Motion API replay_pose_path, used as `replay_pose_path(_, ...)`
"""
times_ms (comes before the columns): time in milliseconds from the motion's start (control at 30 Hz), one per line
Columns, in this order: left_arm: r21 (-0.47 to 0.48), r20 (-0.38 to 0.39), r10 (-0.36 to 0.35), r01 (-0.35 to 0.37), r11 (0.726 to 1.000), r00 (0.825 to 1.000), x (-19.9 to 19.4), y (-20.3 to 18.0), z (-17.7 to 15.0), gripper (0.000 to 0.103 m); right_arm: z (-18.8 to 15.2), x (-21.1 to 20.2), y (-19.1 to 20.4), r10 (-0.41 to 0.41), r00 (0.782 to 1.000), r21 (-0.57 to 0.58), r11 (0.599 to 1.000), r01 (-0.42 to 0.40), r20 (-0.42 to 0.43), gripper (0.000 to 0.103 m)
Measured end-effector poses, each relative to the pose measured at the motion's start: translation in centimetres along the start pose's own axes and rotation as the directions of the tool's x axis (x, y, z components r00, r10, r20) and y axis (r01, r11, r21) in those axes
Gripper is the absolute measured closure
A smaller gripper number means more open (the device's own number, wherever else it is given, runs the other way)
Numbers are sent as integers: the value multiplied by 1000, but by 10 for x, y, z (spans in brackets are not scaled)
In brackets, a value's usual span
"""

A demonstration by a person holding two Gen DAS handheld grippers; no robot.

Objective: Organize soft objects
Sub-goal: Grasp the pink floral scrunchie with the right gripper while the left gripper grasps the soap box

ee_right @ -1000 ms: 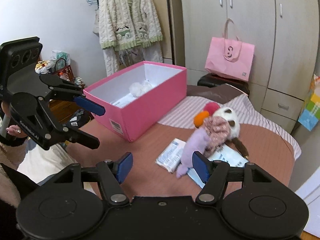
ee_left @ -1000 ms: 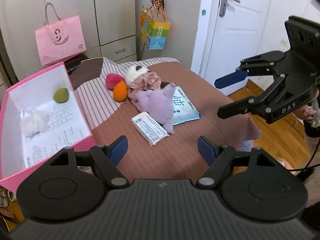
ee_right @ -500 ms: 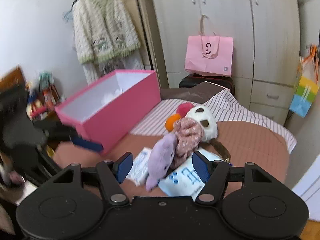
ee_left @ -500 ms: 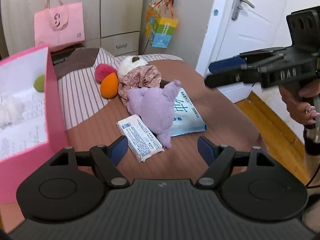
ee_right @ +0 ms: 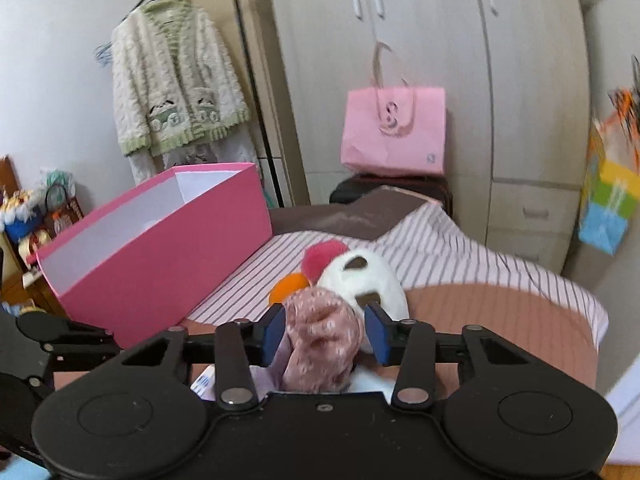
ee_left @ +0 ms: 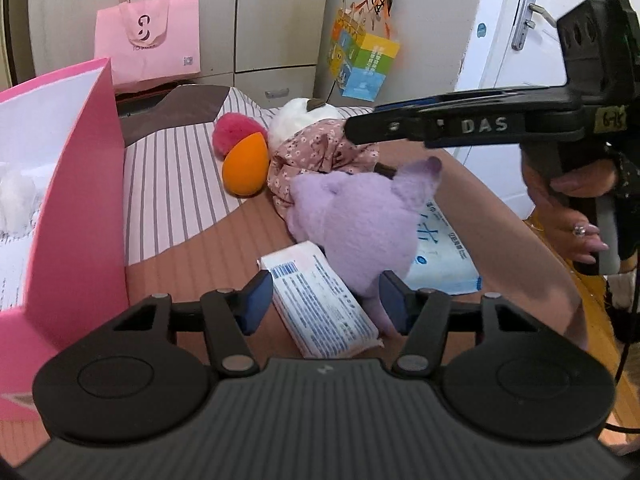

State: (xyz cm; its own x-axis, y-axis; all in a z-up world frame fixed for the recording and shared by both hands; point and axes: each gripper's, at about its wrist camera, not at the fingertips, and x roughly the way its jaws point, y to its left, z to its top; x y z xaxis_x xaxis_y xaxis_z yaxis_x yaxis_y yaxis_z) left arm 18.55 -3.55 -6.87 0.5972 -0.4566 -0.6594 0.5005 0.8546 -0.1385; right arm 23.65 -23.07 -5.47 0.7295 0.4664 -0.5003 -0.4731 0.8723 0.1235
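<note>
the pink floral fabric bundle (ee_right: 320, 340) lies in the middle of the soft heap on the bed, its long axis running from the right gripper (ee_right: 325, 330) away toward the round white plush with brown patches (ee_right: 362, 280) just behind it. the right gripper's blue pads stand on either side of the bundle and its jaws are closing, the fabric between them, the left pad at the cloth and the right one not clearly pressing yet. in the left wrist view the fuzzy lilac plush toy (ee_left: 356, 220) lies just beside the bundle, partly on a light blue flat packet (ee_left: 440, 248), its ears pointing toward the door side. the left gripper (ee_left: 326, 298) is closing too, a white rectangular wrapped pack (ee_left: 320, 300) and the plush's lower end between its pads, neither clearly squeezed. an orange egg-shaped sponge (ee_left: 245, 170) and a magenta pompom (ee_left: 232, 132) rest on the striped sheet (ee_left: 180, 184) beside the bundle. the open pink cardboard box (ee_right: 160, 248) stands on the brown bedspread (ee_right: 480, 312) nearby. further out are pale wardrobes, a pink paper bag (ee_right: 394, 128), a hanging cream cardigan (ee_right: 176, 80) and a white door (ee_left: 508, 40).
</note>
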Motion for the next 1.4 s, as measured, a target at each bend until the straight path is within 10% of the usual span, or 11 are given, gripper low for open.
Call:
replay_pose_path(333, 35, -24, 15, -14, 999, 1000, 8, -3, -5, 43, 0, 27, 4, 30, 996, -72, 997, -36, -89, 55)
replay_pose_path(667, 27, 33, 36, -37, 999, 999, 13, -1, -16, 38, -8, 34, -21, 114, 986, 136, 986, -97, -125, 54)
replay_pose_path(867, -45, 32, 36, -34, 998, 999, 13, 6, -17, 46, -16, 36, -32, 181, 975, 245, 958, -145, -130, 90)
replay_pose_path(1400, 22, 69, 187, -188, 982, 980, 21, -17, -24, 54, -13, 47, -19, 142, 973, 165, 980, -112, -180, 87)
